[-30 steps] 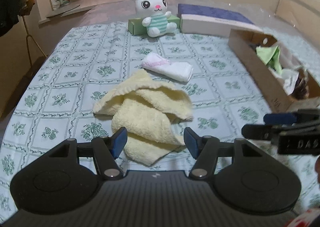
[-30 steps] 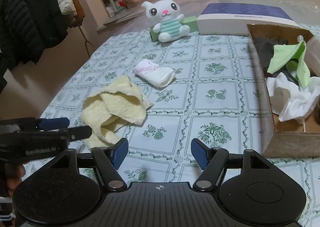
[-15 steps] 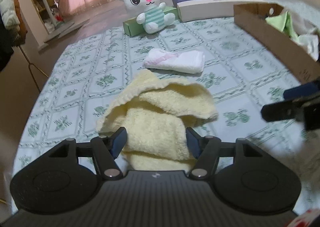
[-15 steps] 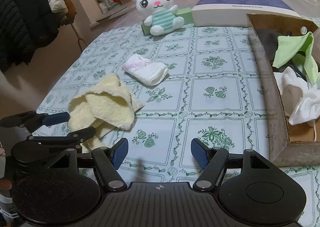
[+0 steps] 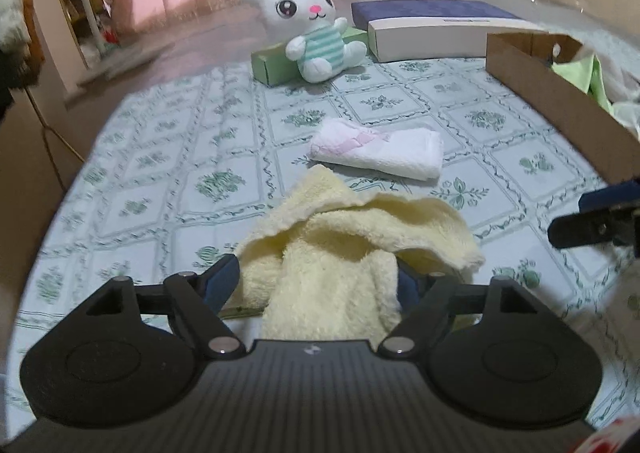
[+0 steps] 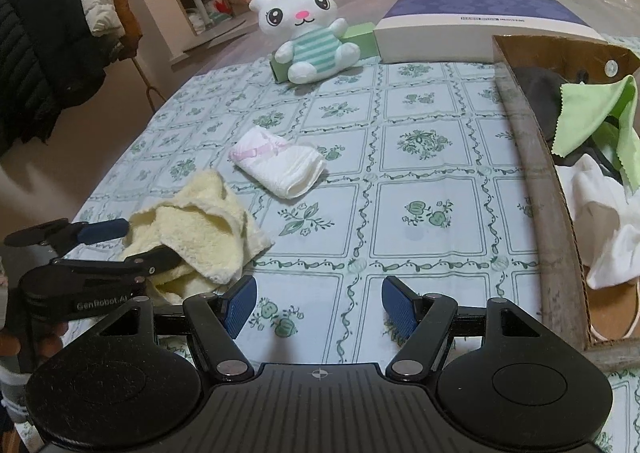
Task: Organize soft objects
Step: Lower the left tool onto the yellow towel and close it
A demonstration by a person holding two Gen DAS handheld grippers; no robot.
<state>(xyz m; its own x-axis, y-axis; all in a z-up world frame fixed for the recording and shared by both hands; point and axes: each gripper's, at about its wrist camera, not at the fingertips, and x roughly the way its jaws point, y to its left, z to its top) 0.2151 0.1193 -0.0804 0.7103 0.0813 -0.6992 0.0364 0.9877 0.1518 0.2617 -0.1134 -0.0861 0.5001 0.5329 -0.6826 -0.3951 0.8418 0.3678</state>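
yellow towel point(image 5: 340, 253) sits loose between my left gripper's point(image 5: 320, 281) opening fingers, right gripper point(image 6: 320, 303) spread empty, box point(image 6: 536, 189) part-filled, white cloth point(image 6: 280, 165) waiting.

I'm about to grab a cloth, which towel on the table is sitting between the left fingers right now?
The crumpled yellow towel, between the opening left gripper fingers. The folded white-and-pink towel lies farther off, toward the plush bunny.
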